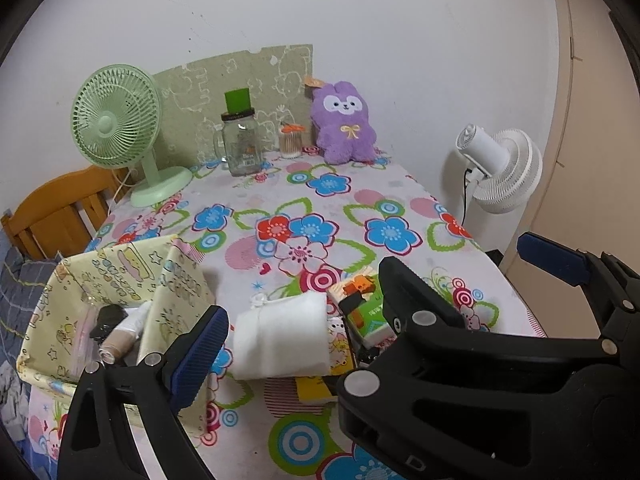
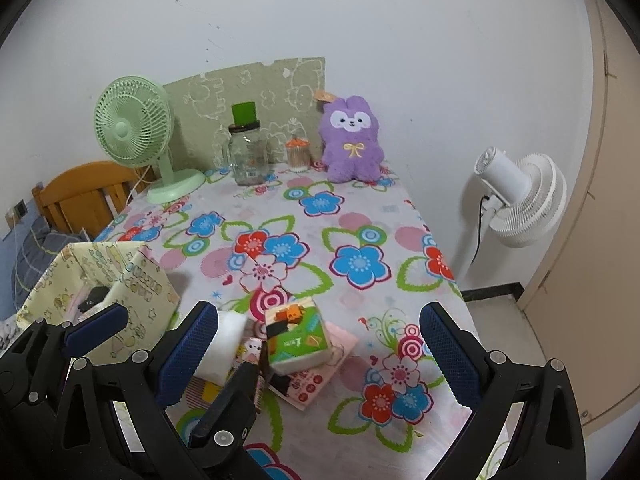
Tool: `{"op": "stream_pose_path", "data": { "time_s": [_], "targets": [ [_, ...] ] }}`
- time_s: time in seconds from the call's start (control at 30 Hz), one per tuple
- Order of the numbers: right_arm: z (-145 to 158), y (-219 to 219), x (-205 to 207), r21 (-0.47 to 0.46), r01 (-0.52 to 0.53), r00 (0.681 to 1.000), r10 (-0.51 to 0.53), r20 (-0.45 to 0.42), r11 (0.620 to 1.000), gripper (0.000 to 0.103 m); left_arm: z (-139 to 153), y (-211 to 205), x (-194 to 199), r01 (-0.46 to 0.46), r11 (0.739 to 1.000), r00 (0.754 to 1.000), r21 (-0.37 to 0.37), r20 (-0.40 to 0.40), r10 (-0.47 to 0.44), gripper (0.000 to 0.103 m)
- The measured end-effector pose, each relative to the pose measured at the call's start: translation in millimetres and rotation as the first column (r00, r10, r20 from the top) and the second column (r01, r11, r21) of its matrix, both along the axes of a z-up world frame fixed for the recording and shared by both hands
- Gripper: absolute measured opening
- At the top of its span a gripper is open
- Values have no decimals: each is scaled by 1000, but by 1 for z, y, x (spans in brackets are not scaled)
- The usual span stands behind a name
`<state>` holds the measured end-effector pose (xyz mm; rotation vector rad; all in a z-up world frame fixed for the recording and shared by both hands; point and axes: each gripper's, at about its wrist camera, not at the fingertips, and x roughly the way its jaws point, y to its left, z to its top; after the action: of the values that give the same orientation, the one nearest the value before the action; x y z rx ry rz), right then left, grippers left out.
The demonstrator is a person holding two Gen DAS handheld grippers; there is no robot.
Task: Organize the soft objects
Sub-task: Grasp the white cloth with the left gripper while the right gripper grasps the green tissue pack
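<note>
— Why are both grippers hanging back at the bottom of the frame instead of reaching in?

— I'm reading it as lining up. The left gripper [image 1: 372,300] is sitting released, jaws spread wide, with the white cloth roll [image 1: 282,338] lying between them but not pinched. The right gripper [image 2: 316,356] is also standing released and holding nothing, and the green tissue pack [image 2: 298,334] is resting in its gap, untouched.

— And the yellow fabric bin [image 1: 116,308]?

— It's sitting at lower left on the table [image 1: 280,200], just beside the cloth roll, mouth open – likely where soft things are going. The purple plush rabbit [image 1: 344,128] is leaning against the wall in the upper middle, well apart from everything else (probably still waiting its turn).

— What are you not managing to see?

— The booklets under the tissue pack are mostly covered, so I can't count them. The bin's contents are half hidden by its sagging wall – something black and something beige, no more than that. The left gripper's own arm is blocking the lower right of its view.
</note>
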<state>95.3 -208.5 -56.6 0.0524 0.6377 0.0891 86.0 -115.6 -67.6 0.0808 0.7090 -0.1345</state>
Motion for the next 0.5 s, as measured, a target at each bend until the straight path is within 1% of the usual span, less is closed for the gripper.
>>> {"op": "stream_pose_path", "data": {
  "time_s": [0.1,0.33,0.5],
  "targets": [
    [-6,-3,3,10,1,1000,-1,-13,1000,102,-4,-2,3,-9,1000,1000,4,-1,9,98],
    [-21,-7,15,33,-5,999,7,-48,999,102,-17,-5,16,-22,1000,999,-3,-40,22,97],
    [-30,-6,26,27,-14,998,16,-65,1000,102,-25,-5,25,-43,999,997,17,-62,44,96]
  ]
}}
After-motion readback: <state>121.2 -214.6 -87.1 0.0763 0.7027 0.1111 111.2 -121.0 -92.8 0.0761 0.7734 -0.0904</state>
